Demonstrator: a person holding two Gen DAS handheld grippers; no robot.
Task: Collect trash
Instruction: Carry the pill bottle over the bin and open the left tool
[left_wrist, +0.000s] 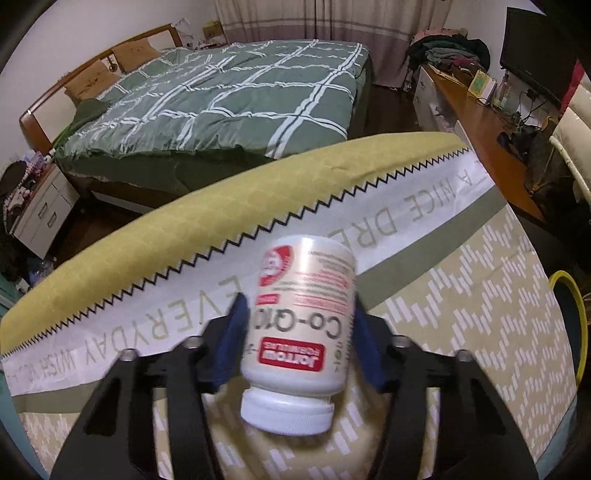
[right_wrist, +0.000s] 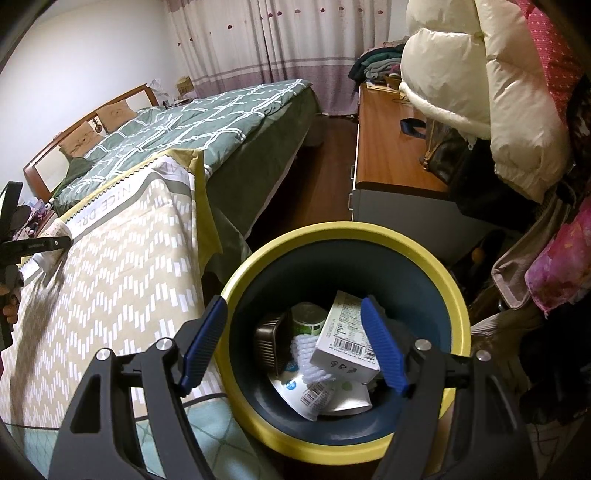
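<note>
Left wrist view puts your left tool nearest: its blue pads are closed against both sides of a white pill bottle, so that tool is holding the bottle. The bottle lies with its long axis running along the fingers, white cap toward the camera and flat base pointing away toward the bed. Its label reads upside down to you: a red "Jarrow" block near the cap, then large dark letters "Co-Q10", then a red round badge and small pink print too blurred to read. Under the bottle is a beige cloth with a pattern of short white dashes. Just past it runs a white band with a black zigzag edge and pale lettering, also upside down, of which "EVERYDAY", "NICE" and "DRE" can be made out. Beyond that comes a yellow-green strip, then the green checked quilt on the bed.

Your right tool stands wide with nothing between its ribbed blue pads. It hangs above a round bin with a yellow rim and dark blue inside, which stands beside the patterned cloth. In the bin you can see a white carton with barcodes, a green-labelled can, a dark ribbed container and a flat white packet; their print is too small to read. At the far left edge of this view the left tool shows again with the bottle, over the cloth and well apart from the bin.
</note>
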